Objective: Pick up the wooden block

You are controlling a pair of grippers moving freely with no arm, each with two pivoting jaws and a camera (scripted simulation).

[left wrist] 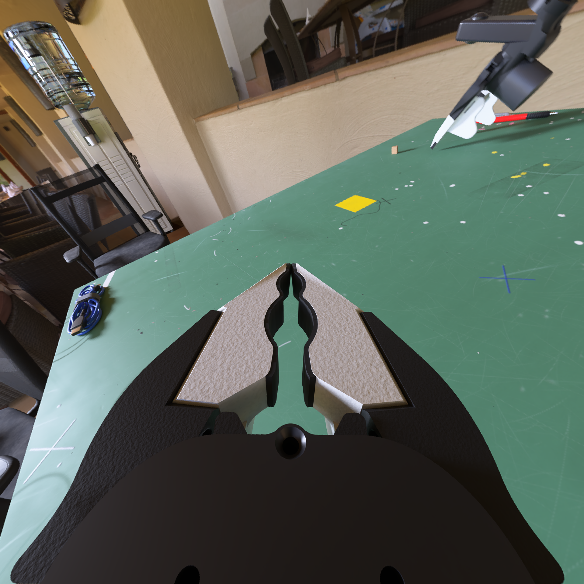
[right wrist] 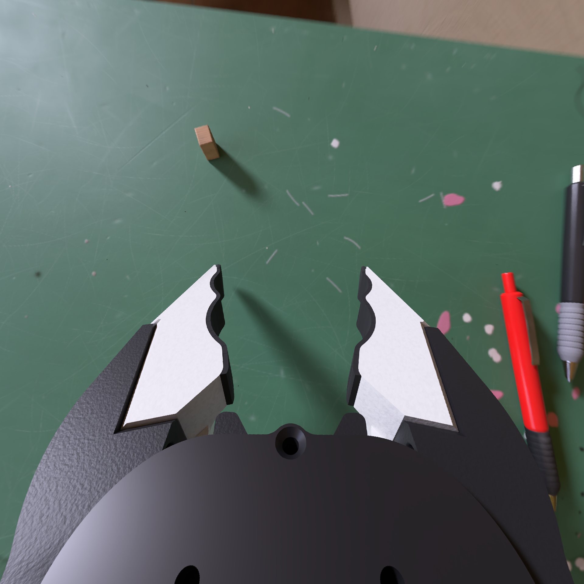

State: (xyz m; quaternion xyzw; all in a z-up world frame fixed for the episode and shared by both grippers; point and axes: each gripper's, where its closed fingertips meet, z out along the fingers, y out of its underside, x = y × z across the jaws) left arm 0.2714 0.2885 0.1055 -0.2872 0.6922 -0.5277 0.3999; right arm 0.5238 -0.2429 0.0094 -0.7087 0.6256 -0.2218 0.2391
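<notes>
- A coil of blue cable point(left wrist: 86, 309) is seen at the far left edge of the green worktop point(left wrist: 410, 347), well away from the job.
- The left tongs point(left wrist: 290, 267) are held with their tips pressed together on nothing, idle and well apart from the target.
- One yellow square patch point(left wrist: 355, 203) is marked on the worktop beyond them.
- The wooden block point(right wrist: 206, 142) stands on end near the far edge of the worktop, ahead of the right tongs point(right wrist: 290, 268) and off to their left.
- The right tongs are spread wide and empty, above the surface and short of the block.
- The approach is judged best made by shifting forward and left until the block sits between the fingers, then lowering and closing across its narrow faces; a small upright block is likely to be toppled by a glancing finger.
- At the right, two pens are laid side by side: a red pen point(right wrist: 524, 363) and a black pen point(right wrist: 573, 275).
- Counted: one block, one cable, one yellow patch, two pens, two tongs.
</notes>
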